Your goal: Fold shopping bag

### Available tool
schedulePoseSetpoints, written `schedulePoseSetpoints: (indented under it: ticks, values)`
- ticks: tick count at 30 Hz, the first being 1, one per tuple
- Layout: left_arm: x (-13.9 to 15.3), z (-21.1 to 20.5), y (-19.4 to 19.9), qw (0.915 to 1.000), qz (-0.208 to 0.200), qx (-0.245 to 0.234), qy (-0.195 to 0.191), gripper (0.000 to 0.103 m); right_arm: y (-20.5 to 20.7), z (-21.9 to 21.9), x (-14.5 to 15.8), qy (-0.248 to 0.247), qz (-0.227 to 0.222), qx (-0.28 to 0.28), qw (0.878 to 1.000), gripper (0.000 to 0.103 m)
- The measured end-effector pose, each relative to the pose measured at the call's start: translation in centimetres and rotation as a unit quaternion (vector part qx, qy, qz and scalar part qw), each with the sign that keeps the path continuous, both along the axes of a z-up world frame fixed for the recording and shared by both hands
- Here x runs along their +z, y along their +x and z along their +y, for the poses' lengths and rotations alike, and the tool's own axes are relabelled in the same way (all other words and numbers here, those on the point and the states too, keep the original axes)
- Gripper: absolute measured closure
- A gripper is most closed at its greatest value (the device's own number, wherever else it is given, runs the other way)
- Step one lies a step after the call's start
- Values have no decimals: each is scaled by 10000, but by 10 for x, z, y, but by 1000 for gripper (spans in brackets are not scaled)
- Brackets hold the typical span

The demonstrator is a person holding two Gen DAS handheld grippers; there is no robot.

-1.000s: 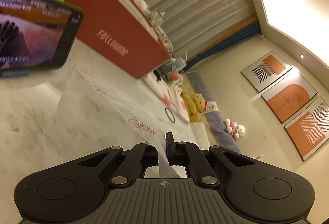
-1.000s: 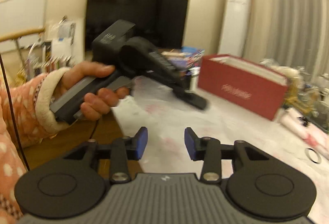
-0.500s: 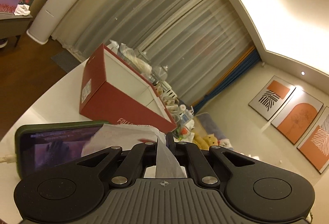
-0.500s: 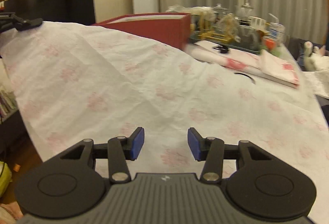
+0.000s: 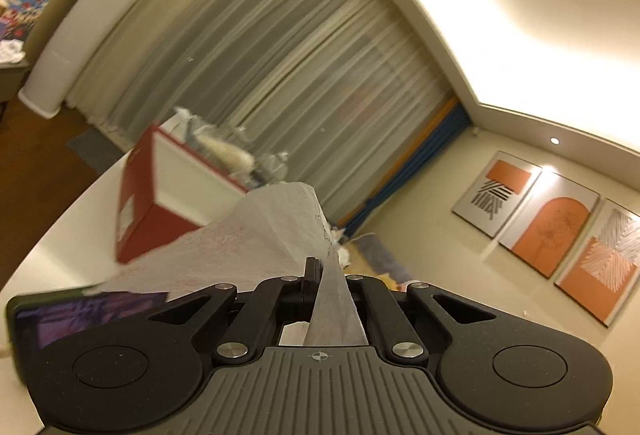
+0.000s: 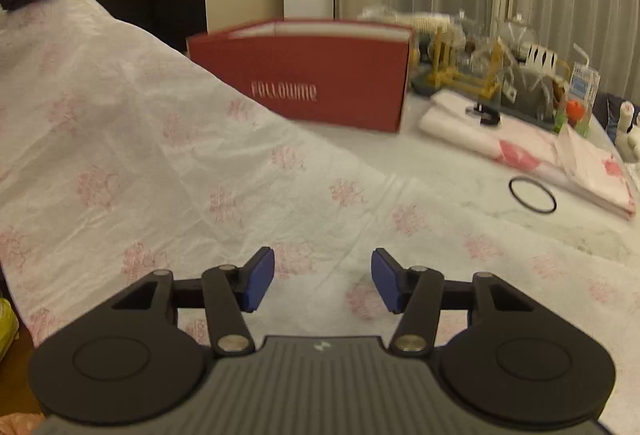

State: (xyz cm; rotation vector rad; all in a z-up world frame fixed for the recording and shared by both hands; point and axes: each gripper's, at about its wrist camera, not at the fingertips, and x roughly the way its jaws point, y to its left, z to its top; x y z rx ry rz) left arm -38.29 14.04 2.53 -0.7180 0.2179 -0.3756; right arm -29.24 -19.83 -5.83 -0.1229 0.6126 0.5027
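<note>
Red box (image 6: 304,75) reads "FOLLOWME". My left claw (image 5: 320,271) is clenched on the bag (image 6: 168,163), lifting 1 corner; the rest drapes across the table (image 6: 460,171). My right claw (image 6: 322,275) hovers over it, jaws opening, nothing between them.

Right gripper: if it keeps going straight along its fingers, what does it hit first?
Most likely the bag itself. The right gripper, jaws opening with nothing between them, points down at the sheet spread just ahead; the red box sits well beyond. Depth is uncertain.
</note>
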Motion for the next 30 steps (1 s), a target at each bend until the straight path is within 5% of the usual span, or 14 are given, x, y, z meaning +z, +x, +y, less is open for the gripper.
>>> schedulePoseSetpoints:
  ticks: [8, 19, 22, 26, 28, 29, 30]
  values:
    - [34, -70, 43, 9944, -271, -1010, 167, 102, -35, -27, -9, -116, 104, -277, 9995, 47]
    - [74, -247, 102, 9651, -198, -2542, 605, 102, -55, -29, -19, 51, -166, -146, 9997, 35]
    - [57, -297, 122, 9510, 110, -2955, 901, 102, -57, -32, -21, 160, -199, -118, 9996, 34]
    - [10, -335, 150, 9247, 713, -3687, 625, 101, -64, -50, -14, 581, -132, -69, 9982, 34]
    - [-8, -346, 154, 9174, 912, -3808, 718, 90, -69, -62, -10, 810, -116, -65, 9966, 34]
    - [-15, -351, 153, 9148, 1025, -3818, 824, 60, -74, -70, -8, 927, -134, -89, 9956, 34]
    - [-22, -353, 153, 9139, 1100, -3805, 889, 5, -80, -79, -6, 1032, -153, -122, 9945, 34]
